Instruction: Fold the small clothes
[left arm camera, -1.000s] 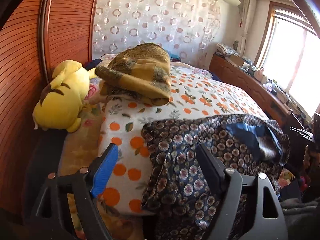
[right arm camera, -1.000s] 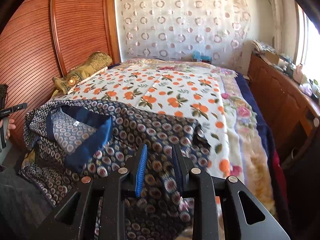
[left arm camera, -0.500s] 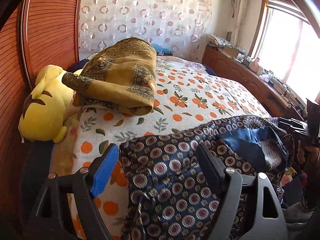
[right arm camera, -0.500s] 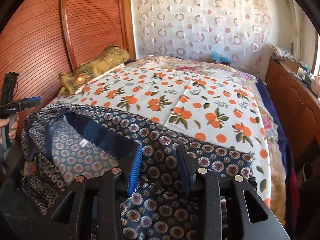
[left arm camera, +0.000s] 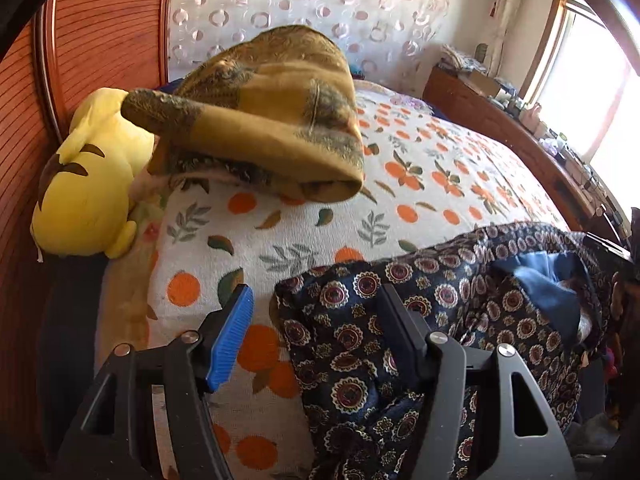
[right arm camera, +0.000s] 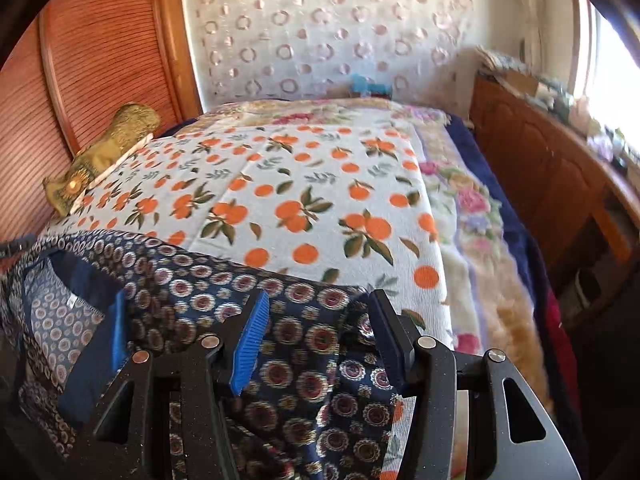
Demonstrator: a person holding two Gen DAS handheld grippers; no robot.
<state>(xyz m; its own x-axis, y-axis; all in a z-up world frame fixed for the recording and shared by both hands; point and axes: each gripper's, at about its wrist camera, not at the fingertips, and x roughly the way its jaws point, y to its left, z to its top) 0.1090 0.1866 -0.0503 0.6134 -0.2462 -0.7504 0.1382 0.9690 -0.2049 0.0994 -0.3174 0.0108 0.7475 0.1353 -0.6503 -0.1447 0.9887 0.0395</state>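
Note:
A dark navy shirt (left arm camera: 460, 292) with round medallion print and a blue-lined collar (right arm camera: 92, 320) lies bunched along the near edge of the bed. My left gripper (left arm camera: 316, 300) hangs over the shirt's left corner. Its jaws are closing, with the cloth edge between them, and its pads do not press on the cloth. My right gripper (right arm camera: 320, 304) is low over the shirt's (right arm camera: 192, 280) right end. Its jaws are opening, the fabric lies under and between them, and nothing is gripped.
The bed carries a white cover with orange fruit print (right arm camera: 312, 184). A folded brown-gold blanket (left arm camera: 272, 116) and a yellow plush toy (left arm camera: 92, 184) sit at its left side by the wooden wardrobe (left arm camera: 100, 32). A wooden sideboard (right arm camera: 560, 168) runs along the right under the window.
Both grippers moved forward and lower over the bed. The right jaws spread apart from nearly shut, and the left jaws narrowed. The shirt now lies further onto the cover.

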